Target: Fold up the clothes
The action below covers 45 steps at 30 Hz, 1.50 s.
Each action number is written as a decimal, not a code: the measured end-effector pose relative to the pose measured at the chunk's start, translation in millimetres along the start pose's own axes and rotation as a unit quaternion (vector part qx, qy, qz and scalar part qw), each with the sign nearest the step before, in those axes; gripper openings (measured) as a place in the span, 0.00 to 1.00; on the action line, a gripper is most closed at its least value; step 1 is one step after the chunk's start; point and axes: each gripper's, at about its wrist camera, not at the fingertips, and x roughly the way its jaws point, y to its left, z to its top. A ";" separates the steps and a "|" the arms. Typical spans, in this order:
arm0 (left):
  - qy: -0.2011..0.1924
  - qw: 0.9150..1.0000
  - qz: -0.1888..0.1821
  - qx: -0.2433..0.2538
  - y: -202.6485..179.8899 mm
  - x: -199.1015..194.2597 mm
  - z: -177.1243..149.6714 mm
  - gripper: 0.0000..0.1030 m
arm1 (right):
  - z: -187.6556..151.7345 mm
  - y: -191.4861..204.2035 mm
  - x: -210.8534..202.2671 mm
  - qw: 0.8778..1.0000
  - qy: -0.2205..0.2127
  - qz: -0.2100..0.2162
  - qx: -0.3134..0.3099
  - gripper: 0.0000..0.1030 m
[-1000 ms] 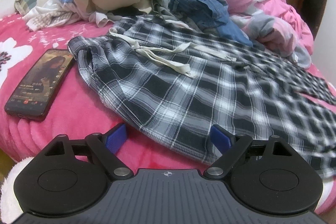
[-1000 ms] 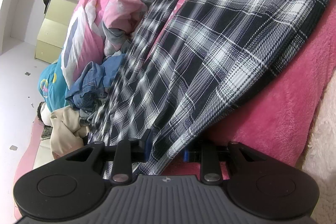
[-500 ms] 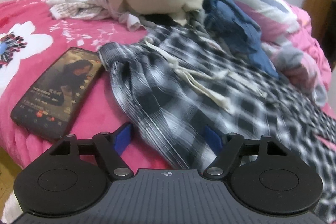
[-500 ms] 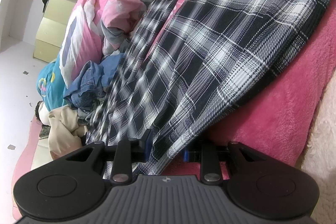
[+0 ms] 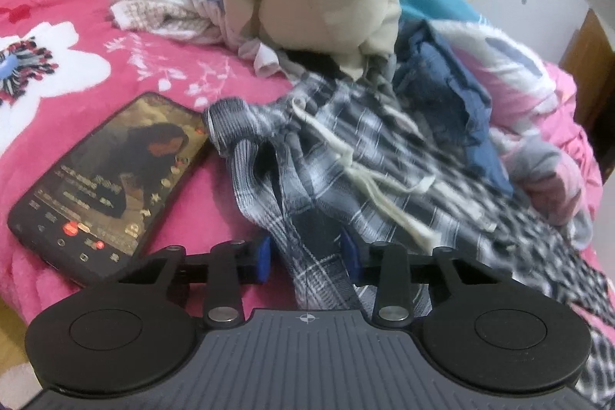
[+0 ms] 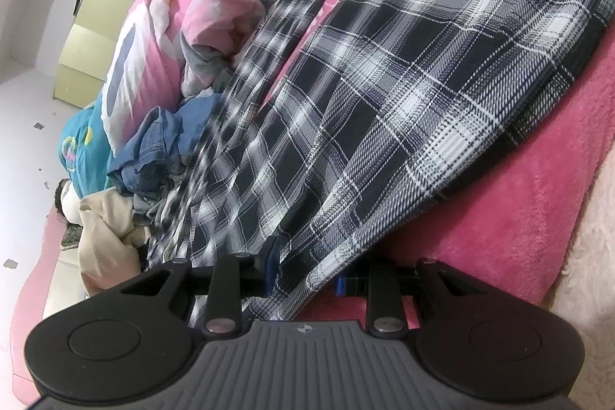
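Closing on the plaid trousers (image 5: 307,218), left claw (image 5: 307,256) has fabric between its jaws. Right claw (image 6: 303,271) grips their hem. Phone (image 5: 111,175) at nine o'clock; its text is unreadable.

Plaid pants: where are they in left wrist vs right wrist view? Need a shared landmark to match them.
Left wrist: plaid pants run from centre to lower right, waistband with drawstring beside the phone; fabric lies between the closing left gripper jaws.
Right wrist: plaid pants fill centre and upper right, edge clamped in the right gripper.
Shared landmark: the denim garment next to the pants.
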 end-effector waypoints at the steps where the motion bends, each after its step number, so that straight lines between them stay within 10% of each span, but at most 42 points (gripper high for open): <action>1: 0.003 1.000 0.000 0.005 -0.9 1.6 -0.1 0.37 | -0.1 0.1 0.0 1.000 0.000 -0.001 -0.001 0.28; 22: -0.012 0.998 0.019 0.060 -13.9 8.0 -6.1 0.35 | 1.2 3.5 1.0 1.000 0.005 -0.007 -0.020 0.27; 32: -0.015 0.998 0.027 0.050 -10.1 2.4 0.8 0.12 | -1.8 11.7 -5.6 0.998 -0.028 -0.021 -0.055 0.12; 45: -0.014 0.997 0.038 0.061 -21.5 -0.4 12.3 0.09 | 9.1 28.0 -10.8 0.994 -0.062 -0.004 -0.085 0.08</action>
